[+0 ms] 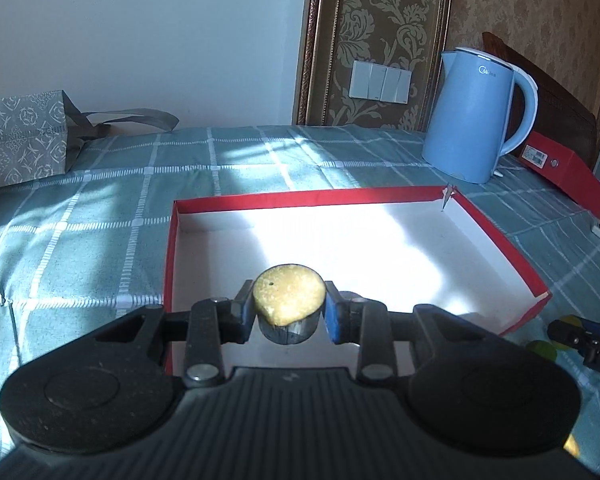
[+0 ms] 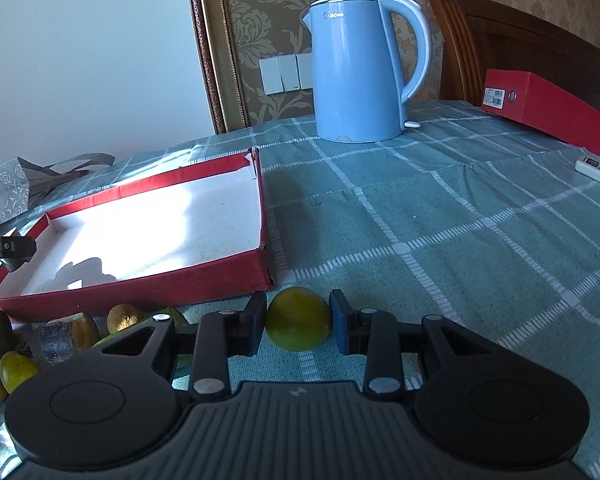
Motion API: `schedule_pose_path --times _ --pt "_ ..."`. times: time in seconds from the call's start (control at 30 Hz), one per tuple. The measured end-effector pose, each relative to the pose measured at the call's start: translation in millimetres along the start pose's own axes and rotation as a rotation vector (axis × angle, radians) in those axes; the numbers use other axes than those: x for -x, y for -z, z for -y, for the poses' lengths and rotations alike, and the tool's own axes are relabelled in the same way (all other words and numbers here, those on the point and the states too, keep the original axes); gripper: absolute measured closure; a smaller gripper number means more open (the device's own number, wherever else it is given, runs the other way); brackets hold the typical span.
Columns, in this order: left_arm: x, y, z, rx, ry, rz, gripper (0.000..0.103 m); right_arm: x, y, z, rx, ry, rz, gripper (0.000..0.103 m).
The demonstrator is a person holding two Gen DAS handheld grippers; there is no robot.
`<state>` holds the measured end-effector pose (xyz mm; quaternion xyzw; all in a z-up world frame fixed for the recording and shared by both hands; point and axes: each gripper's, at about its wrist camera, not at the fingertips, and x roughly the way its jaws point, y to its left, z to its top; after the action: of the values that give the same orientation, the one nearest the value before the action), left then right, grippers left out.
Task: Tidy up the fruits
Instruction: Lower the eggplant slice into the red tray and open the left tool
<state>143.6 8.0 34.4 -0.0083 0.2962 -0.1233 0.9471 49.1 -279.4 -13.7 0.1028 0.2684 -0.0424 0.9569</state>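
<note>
Left gripper [image 1: 289, 307], lower centre of its view: jaws narrow, pads clamped on a cut fruit piece [image 1: 288, 298] with a yellow face and dark rind, held over the near edge of the red shallow box [image 1: 171, 248]. Right gripper [image 2: 298, 322]: jaws narrow, pinching a yellow-green round fruit [image 2: 298, 319] over the checked cloth [image 2: 460, 240], just right of the box's near corner. Other fruits [image 2: 16, 368] lie lower left.

Checked teal tablecloth [image 2: 460, 220], red tray [image 2: 140, 276], blue kettle [image 2: 352, 72], loose fruit [image 2: 124, 317]

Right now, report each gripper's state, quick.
Left gripper: shut on a cut fruit piece, above the red tray.
Right gripper: shut on a round green fruit.
</note>
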Motion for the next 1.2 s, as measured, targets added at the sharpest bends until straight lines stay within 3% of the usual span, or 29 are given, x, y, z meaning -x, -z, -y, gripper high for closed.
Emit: schedule_pose_path --times 0.23,0.37,0.4,0.53,0.6,0.7,0.87,1.07,1.2 --pt "-27 2 2 -0.009 -0.022 -0.049 0.072 0 0 0 0.0 -0.006 -0.002 0.07" --pt "-29 6 9 -0.055 -0.054 -0.035 0.067 -4 0 0 -0.006 -0.022 -0.024 0.07" --pt "-29 6 10 -0.06 -0.055 -0.029 0.061 -4 0 0 -0.007 -0.022 -0.024 0.07" --pt "-21 8 10 -0.041 -0.078 0.035 0.021 -3 0 1 -0.007 -0.023 -0.023 0.07" --pt "-10 7 8 -0.025 -0.103 0.081 0.015 -3 0 1 -0.008 -0.023 -0.023 0.07" --pt "15 12 4 0.01 -0.143 0.144 0.012 -3 0 1 -0.008 -0.024 -0.023 0.07" --pt "62 46 2 0.016 -0.29 0.199 0.01 -4 1 1 -0.008 -0.023 -0.023 0.07" --pt "106 83 -2 0.008 -0.286 0.223 0.002 -4 1 0 -0.003 -0.024 -0.025 0.07" --pt "108 91 -12 0.049 -0.323 0.19 0.0 -4 1 0 -0.003 -0.024 -0.025 0.07"
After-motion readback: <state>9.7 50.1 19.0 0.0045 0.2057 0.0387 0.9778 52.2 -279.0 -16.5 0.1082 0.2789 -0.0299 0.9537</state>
